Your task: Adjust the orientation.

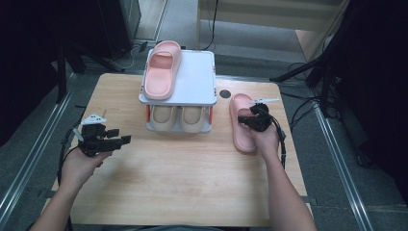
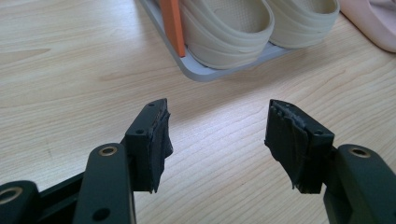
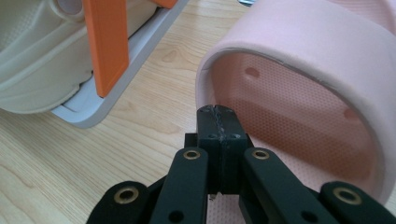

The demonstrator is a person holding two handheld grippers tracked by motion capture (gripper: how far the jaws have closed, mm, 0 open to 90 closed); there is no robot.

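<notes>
Overhead cam; two close gripper cams

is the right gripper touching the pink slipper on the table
Cannot tell. In the right gripper view the shut right gripper sits at the strap edge of the pink slipper, with neither contact nor gap plain.

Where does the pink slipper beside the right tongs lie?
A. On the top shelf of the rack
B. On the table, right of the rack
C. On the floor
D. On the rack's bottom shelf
B: the pink slipper lies on the table, right of the rack, at the right tongs.
</notes>
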